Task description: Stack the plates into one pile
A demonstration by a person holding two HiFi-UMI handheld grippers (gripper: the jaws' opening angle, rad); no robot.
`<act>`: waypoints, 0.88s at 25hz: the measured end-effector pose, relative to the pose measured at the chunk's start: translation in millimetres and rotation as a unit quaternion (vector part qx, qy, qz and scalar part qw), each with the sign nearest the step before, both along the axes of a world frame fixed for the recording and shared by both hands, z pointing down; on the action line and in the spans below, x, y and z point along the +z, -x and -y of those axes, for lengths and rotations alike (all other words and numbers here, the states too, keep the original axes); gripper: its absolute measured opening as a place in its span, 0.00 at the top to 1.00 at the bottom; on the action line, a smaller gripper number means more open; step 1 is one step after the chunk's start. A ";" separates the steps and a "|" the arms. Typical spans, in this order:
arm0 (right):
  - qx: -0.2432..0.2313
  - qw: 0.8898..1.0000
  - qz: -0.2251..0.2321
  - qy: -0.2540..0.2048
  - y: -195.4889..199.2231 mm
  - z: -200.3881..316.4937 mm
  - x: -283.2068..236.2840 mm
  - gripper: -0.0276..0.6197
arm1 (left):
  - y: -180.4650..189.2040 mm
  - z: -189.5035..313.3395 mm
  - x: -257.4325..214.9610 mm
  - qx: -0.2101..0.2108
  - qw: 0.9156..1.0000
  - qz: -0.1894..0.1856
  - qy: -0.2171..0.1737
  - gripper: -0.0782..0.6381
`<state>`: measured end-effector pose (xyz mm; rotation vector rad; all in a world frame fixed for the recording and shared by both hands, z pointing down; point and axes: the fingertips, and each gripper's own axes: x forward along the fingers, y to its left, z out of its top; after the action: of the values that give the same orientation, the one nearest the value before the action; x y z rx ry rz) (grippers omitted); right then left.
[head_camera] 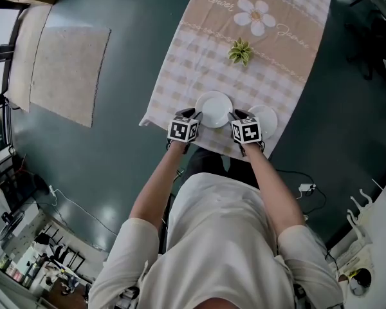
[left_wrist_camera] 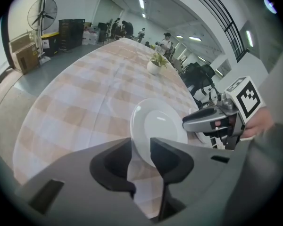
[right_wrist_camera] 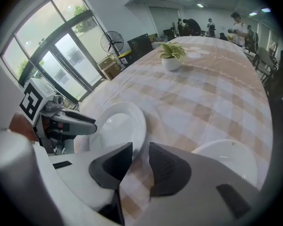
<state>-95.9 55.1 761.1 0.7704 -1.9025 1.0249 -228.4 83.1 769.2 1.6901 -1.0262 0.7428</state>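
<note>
Two plates are set on the table [head_camera: 193, 63] along its near edge: the left plate [head_camera: 213, 108] about midway along that edge, and the right plate [head_camera: 265, 120] just beside it toward the near right corner, with no contact seen between them. The left plate is flanked by both grippers. The left gripper [left_wrist_camera: 140, 148] is set at its left rim and the right gripper [right_wrist_camera: 140, 150] at its right rim, each pointed steeply down, so that this plate lies straight ahead of both and between them. In each gripper view the rim is seen within the gap of the jaws, which are held partly open. The pads are not seen to press on it, so nothing is judged to be gripped yet. The right gripper is placed between the two plates and is the nearer to the right plate. No long axis is offered by a round plate, so the coming move is judged to turn on the sideways offset. Once pinched at both rims, the left plate would have to be lifted and carried toward the near right corner, over the right plate.
</note>
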 end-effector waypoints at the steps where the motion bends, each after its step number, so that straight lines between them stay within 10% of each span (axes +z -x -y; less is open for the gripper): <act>1: 0.003 1.000 0.001 0.001 0.6 0.5 -0.3 0.76 | -0.2 -0.4 -0.6 -0.002 1.000 -0.002 0.000 0.71; 22: 0.075 0.996 0.049 0.021 -11.5 -5.1 -19.5 0.87 | -6.9 -8.7 -15.8 -0.021 1.000 -0.008 0.016 0.82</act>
<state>-84.5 60.2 741.6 0.8633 -1.9221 1.2108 -221.5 91.7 753.3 1.6394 -1.0314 0.7138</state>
